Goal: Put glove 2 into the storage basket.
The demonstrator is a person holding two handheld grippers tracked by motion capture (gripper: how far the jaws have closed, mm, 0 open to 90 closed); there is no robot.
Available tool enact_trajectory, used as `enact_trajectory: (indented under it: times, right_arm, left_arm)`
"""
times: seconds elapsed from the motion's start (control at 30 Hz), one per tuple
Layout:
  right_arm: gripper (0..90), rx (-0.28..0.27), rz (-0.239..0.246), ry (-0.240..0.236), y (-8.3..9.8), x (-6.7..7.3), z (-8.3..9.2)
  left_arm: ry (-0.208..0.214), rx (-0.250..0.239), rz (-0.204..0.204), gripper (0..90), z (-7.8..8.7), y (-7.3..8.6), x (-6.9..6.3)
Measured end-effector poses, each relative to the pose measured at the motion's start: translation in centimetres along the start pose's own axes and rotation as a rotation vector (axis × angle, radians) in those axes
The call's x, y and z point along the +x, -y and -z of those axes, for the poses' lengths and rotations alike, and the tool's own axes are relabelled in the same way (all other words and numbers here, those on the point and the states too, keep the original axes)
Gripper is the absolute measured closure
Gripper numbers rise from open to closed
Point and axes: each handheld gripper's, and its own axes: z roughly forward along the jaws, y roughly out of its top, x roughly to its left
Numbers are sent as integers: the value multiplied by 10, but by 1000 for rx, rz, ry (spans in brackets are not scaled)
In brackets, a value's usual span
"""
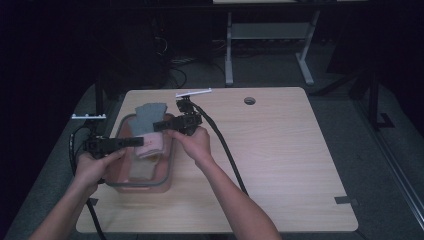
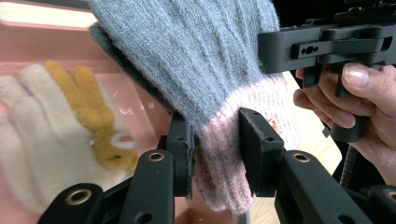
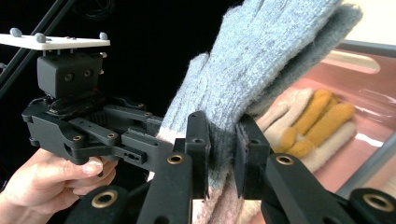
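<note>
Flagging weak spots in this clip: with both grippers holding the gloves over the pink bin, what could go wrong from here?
The left gripper and right gripper both pinch the grey-and-pink gloves near one edge; pulling apart could stretch the knit or slip a layer free. A dropped glove would land on the cream-and-yellow glove in the pink bin.

Dim room, light wooden table (image 1: 280,150) with a cable hole (image 1: 249,100); grey floor (image 1: 280,70) — white-legged desk (image 1: 270,40) behind

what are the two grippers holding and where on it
Both the left gripper and right gripper pinch the grey glove at its pink cuff end.
</note>
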Motion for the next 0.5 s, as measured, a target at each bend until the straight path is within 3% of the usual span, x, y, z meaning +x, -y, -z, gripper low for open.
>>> enact_trajectory:
  times: [0.5]
  right_arm:
    - [777,38,-16,-6,7,-2,-27]
  left_arm:
    - [-42,38,9,679,8,9,20]
